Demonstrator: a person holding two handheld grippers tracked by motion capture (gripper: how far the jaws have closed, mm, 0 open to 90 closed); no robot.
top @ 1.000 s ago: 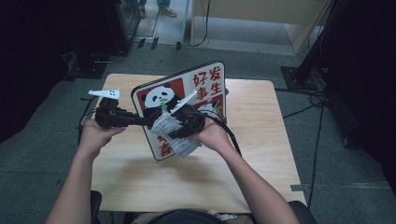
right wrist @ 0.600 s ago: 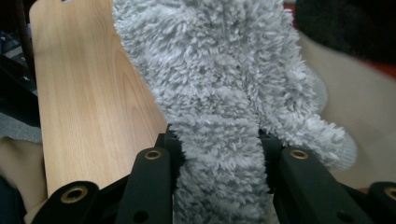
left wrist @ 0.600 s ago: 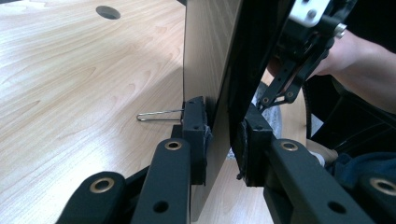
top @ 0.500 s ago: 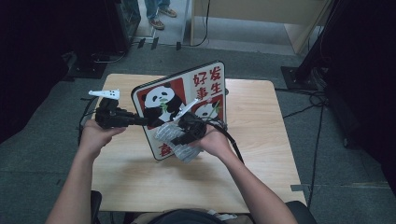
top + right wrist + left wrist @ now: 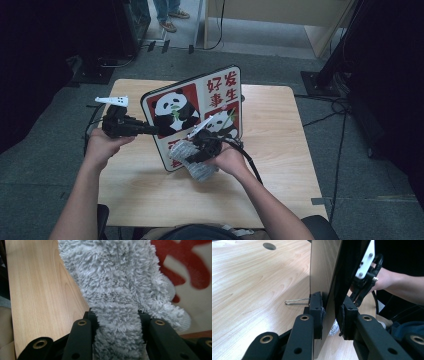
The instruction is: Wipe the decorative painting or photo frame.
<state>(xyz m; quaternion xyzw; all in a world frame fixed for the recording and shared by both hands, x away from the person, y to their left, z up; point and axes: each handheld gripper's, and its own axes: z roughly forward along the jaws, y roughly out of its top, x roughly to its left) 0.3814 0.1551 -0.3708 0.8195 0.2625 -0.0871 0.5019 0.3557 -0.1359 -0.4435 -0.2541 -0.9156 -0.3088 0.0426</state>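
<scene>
L claw (image 5: pixel 150 131) is clenched on the left edge of the flat rectangular panda sign board w/ red Chinese characters (image 5: pixel 210 100), holding it propped upright and tilted on the light wood-grain table (image 5: pixel 280 170). In the left gripper view the pads pinch the board's thin edge (image 5: pixel 329 277) from both sides; a small wire clip (image 5: pixel 295 301) lies on the table just beside it.

R claw (image 5: pixel 192 152) is grasping a fluffy grey microfibre cloth (image 5: pixel 197 162), pressed against the lower front of the board near its bottom edge. The right gripper view shows the cloth (image 5: pixel 117 290) bunched between both jaws, w/ red print of the board right behind it.

Looks like a wipe of the board face, w/ the cloth now down at the lower part.

Risks from here:
- Board is held by one thin edge only. Hard wiping pressure from the R side could pivot it around the L grip or make it slip out and fall flat.
- Bottom edge sits on smooth wood, so a sideways push may skid it.
- Cloth is gripped as a loose wad; dragging it may pull it free of the jaws.
- If the cloth shifts, bare jaw tips could scrape the printed face.
</scene>
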